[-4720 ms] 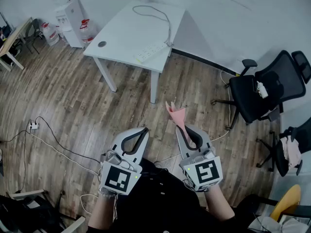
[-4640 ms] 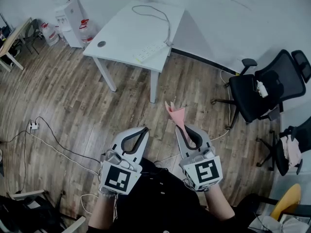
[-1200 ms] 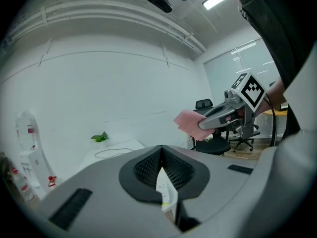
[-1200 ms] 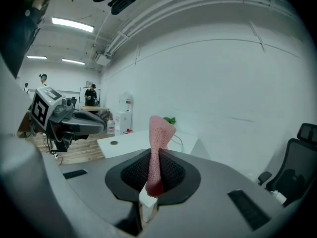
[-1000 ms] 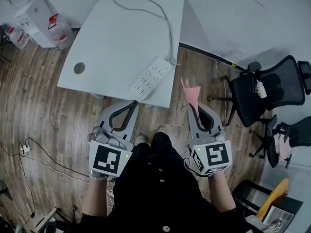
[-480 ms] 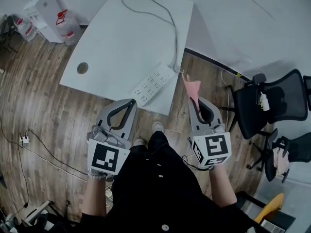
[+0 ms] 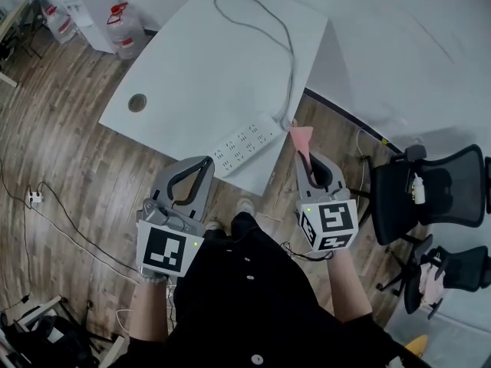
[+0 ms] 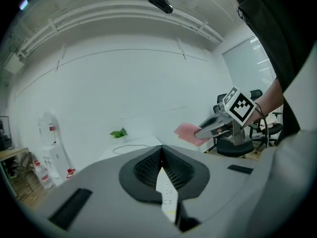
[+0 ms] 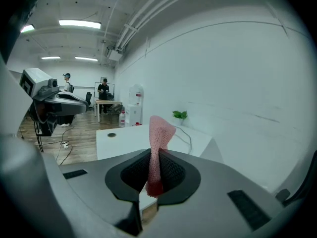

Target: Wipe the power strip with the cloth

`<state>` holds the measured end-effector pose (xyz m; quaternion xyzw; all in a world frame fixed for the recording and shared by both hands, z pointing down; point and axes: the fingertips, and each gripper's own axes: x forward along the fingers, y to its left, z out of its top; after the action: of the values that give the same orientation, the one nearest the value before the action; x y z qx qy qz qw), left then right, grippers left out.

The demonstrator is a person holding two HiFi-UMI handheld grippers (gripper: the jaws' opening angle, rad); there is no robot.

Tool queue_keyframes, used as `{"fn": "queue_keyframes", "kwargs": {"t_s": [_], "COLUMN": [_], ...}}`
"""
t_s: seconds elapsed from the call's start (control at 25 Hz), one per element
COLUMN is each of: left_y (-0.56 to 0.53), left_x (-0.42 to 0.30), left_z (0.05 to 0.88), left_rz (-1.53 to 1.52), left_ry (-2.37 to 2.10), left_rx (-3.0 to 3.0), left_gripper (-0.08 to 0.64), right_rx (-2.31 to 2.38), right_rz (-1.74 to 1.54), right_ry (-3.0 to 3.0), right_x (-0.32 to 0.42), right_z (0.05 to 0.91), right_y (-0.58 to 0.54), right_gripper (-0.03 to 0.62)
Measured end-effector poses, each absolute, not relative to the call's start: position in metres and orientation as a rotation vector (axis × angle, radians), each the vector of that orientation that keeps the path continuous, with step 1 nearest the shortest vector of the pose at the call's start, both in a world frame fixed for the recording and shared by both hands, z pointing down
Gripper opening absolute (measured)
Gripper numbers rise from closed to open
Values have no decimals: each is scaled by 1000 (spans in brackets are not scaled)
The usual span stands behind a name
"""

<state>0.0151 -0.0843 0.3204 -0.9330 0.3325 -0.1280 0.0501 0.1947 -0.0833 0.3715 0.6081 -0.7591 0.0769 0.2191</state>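
A white power strip (image 7: 247,144) lies along the near edge of the white table (image 7: 207,60), and its grey cable (image 7: 285,44) runs away toward the wall. My right gripper (image 7: 304,155) is shut on a pink mesh cloth (image 7: 301,137), which stands up from the jaws just right of the strip's cable end without touching it. In the right gripper view the cloth (image 9: 158,135) rises from the closed jaws of that gripper (image 9: 157,155). My left gripper (image 7: 205,162) is shut and holds nothing; its tips sit just short of the strip's near end. Its jaws (image 8: 161,150) meet at the tips.
A round cable hole (image 7: 137,102) is in the table's left part. Water bottles (image 7: 126,31) stand on the wooden floor at the far left. Black office chairs (image 7: 418,186) stand to the right. A cord and small socket (image 7: 31,198) lie on the floor at left.
The table has come much closer in the head view. Both grippers now reach its near edge, with the cloth beside the strip's cable end. Both stay shut.
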Motion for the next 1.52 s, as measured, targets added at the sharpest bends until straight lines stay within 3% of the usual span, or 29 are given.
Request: {"fn": "queue_keyframes", "kwargs": {"t_s": [1.52], "left_y": [-109], "left_x": [2], "left_z": [328], "left_rz": [-500], "left_ry": [1355], "left_rx": [-2743], "left_gripper": [14], "right_rx": [1298], "right_rz": [458], "right_ry": [-1927], "right_x": [234], "right_z": [551], "right_y": [-171], "right_gripper": [54]}}
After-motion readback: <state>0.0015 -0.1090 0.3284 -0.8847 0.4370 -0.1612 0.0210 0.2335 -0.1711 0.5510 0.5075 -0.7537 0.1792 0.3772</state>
